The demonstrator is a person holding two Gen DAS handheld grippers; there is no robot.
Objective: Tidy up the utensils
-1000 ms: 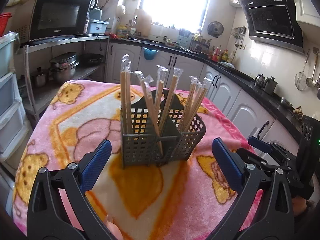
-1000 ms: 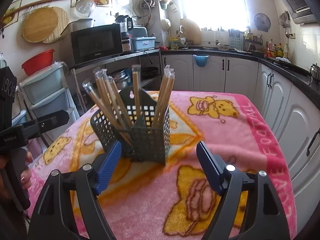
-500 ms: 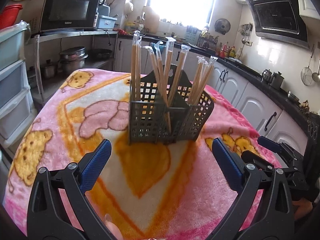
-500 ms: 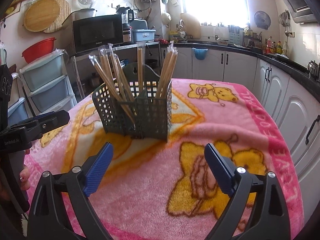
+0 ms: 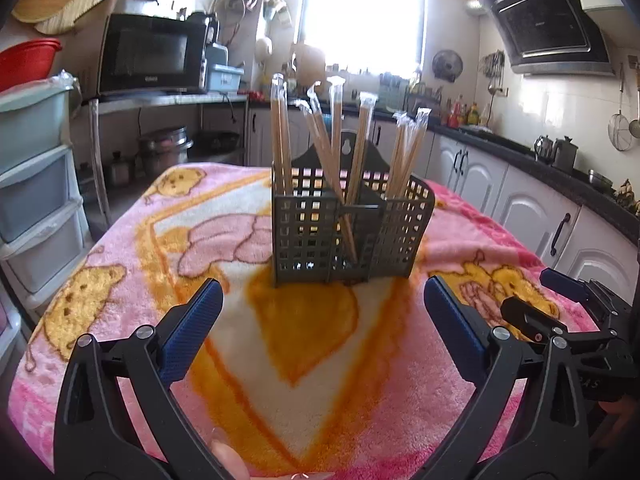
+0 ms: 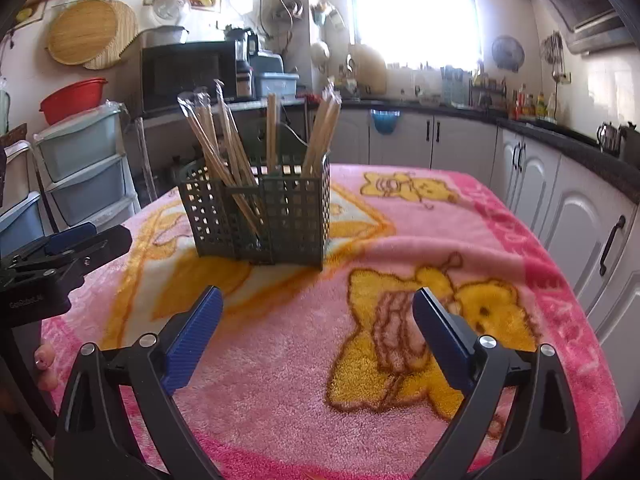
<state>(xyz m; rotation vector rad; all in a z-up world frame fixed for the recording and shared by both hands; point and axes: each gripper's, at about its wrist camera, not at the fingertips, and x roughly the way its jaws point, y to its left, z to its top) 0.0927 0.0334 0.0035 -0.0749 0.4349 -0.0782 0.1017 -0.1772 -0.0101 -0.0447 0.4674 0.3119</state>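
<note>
Chopsticks (image 5: 352, 152) fill the caddy (image 5: 348, 236); only the left view shows its hanging tab.

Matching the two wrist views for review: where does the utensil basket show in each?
Left wrist: basket stands centre, beyond the open left gripper.
Right wrist: basket stands left of centre, beyond the opening, empty right gripper.
Shared landmark: the microwave on the shelf behind.

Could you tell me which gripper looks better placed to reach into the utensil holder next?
Probably the left gripper: the utensil holder sits centred between its open jaws. The right gripper, jaws opening and empty, sees it off to the left.
</note>
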